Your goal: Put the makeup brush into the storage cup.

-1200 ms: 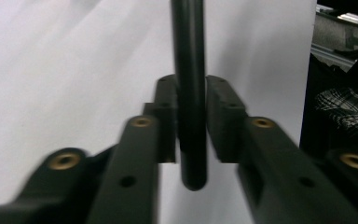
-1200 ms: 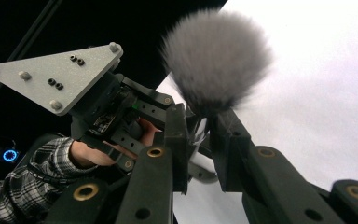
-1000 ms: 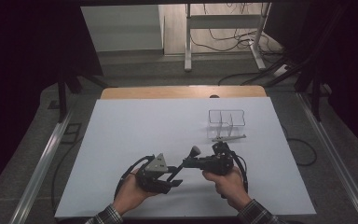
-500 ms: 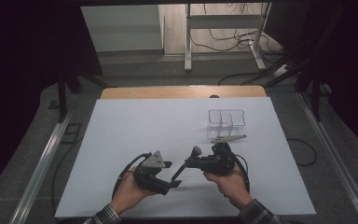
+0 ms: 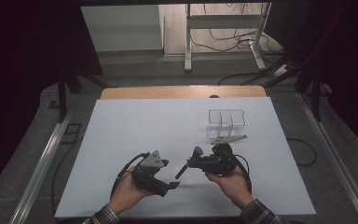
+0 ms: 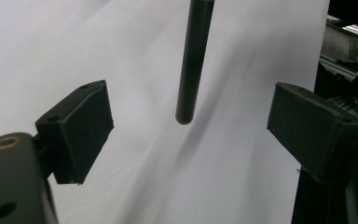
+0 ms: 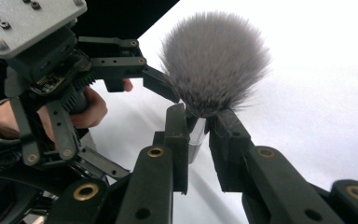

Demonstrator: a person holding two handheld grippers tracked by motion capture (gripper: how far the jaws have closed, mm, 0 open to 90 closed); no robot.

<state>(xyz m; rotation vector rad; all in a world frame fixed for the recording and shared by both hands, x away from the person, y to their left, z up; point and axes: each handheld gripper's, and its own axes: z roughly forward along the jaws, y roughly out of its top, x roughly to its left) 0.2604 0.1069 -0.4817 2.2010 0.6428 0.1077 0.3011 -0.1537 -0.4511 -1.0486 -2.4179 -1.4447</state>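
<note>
While clamped at its ferrule in the right hand-held gripper [image 5: 193, 164], makeup brush [image 5: 189, 161] hangs above the worktop [image 5: 121, 126] near its front edge. Left hand-held gripper [image 5: 170, 179] just opened wide, handle free between its jaws. Handover seemingly done; clear organizer [image 5: 226, 122] toward the far right corner probably awaits.

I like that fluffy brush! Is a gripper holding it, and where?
Yes: the right gripper pinches the brush just under its bristles. The left gripper has opened and holds nothing.
</note>
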